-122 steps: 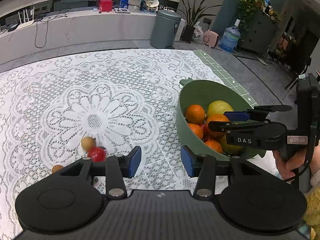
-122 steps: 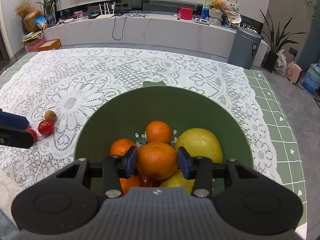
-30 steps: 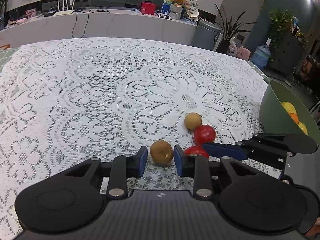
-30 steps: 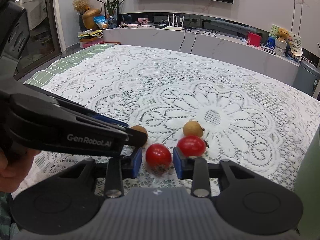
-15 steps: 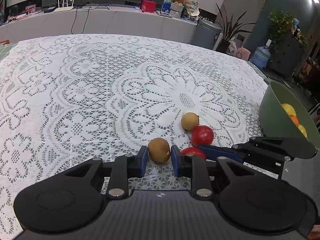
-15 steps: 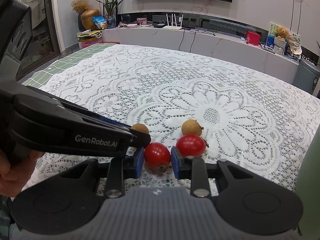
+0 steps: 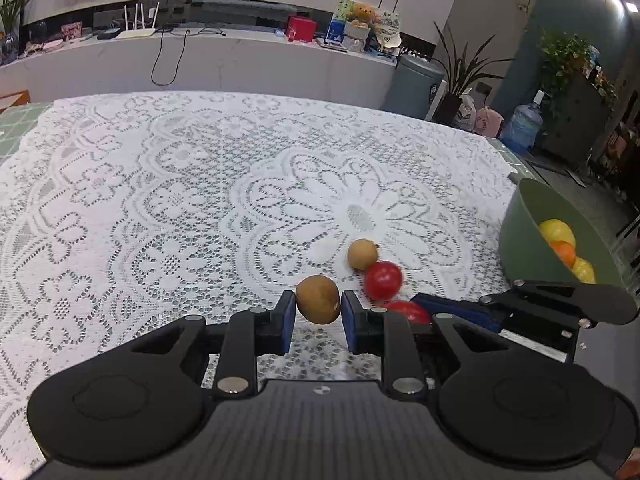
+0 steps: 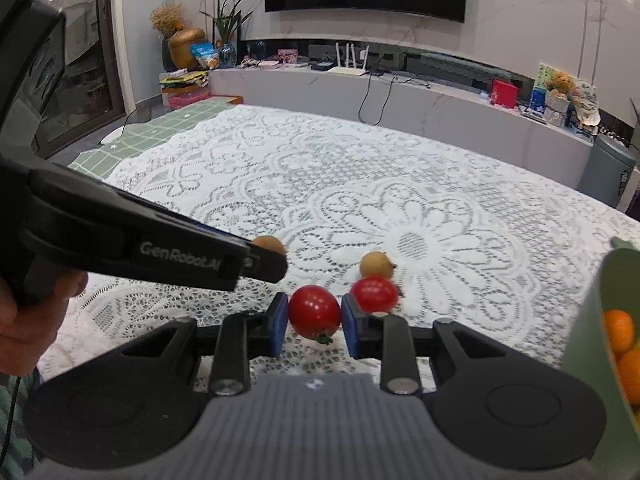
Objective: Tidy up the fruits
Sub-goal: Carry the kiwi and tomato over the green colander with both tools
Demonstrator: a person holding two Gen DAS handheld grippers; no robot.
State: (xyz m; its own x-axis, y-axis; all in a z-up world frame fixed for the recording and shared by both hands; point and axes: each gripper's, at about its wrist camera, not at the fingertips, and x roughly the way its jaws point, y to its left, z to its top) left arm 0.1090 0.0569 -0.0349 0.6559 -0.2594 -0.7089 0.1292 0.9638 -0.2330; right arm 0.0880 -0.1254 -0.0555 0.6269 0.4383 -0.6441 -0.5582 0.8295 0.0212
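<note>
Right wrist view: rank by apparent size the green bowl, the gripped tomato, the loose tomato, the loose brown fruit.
1. green bowl, though cut off by the frame
2. gripped tomato
3. loose tomato
4. loose brown fruit

The tomatoes look close in size; the gripped one is nearer the camera, so their order is unsure.

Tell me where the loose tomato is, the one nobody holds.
In the right wrist view, the loose tomato lies on the lace tablecloth, touching the pale brown fruit behind it, just right of the gripped tomato.
</note>
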